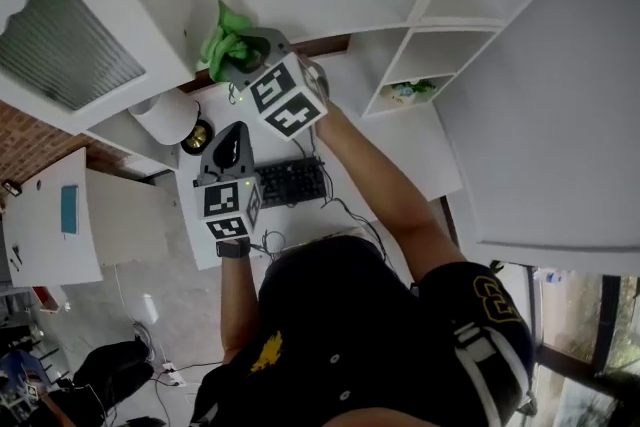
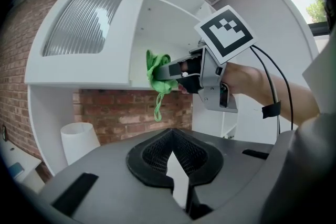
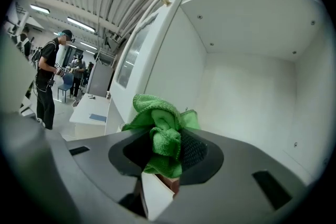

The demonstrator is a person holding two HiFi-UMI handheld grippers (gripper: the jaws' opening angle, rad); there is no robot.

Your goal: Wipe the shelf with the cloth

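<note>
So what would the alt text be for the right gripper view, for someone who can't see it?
A bunched green cloth is clamped in the right gripper, which points into a white shelf compartment. An open cabinet door stands to the left, and beyond it a person stands in a large room.

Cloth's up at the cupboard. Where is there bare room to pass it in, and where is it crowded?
The open white cupboard compartment ahead of the right tongs and their green microfibre cloth shows bare walls and ceiling, bordered left by the ribbed-glass door. Crowded: the white desk below, around the black keyboard and cables.
</note>
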